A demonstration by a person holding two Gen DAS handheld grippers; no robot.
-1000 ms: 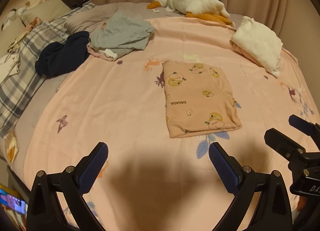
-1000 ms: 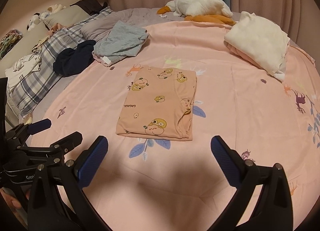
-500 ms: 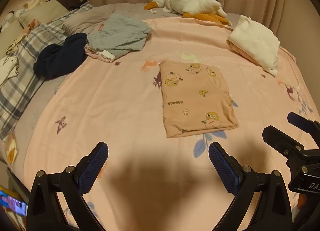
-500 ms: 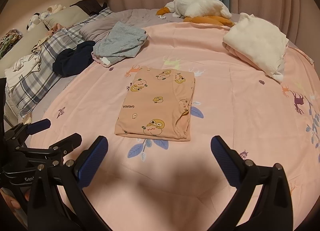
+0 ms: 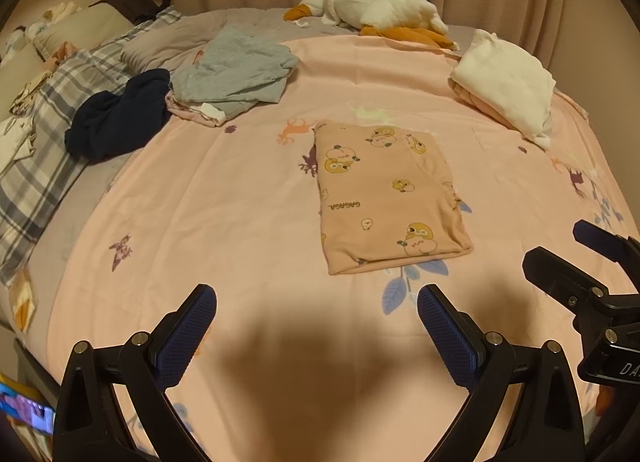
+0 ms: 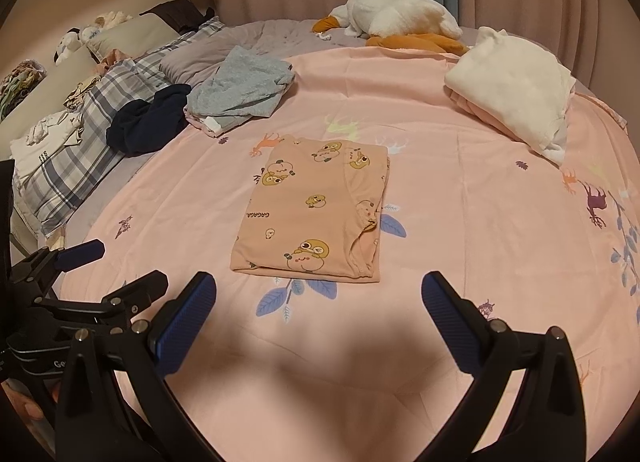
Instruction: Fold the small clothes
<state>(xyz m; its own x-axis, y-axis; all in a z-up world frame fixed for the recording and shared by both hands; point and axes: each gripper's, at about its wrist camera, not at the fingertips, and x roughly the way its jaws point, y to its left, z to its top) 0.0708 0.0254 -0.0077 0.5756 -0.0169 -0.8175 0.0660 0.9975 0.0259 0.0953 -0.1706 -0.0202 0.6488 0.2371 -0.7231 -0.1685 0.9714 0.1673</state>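
I am holding my left hand-held gripper and my right hand-held gripper wide open and empty over the pink printed bedsheet. The folded peach cartoon-print garment is lying flat ahead, apart from both. Beyond it are sitting a crumpled grey cloth, a dark navy bundle, a folded cream pile and a white plush goose. Bare sheet is surrounding the garment; the near bed edge is hidden below.

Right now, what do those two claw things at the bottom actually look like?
Both the left gripper and right gripper are matte black angular frames with silver bolts. Their fingers carry dark blue, dimpled pads. White lettering marks each body. No cables or sleeves show.
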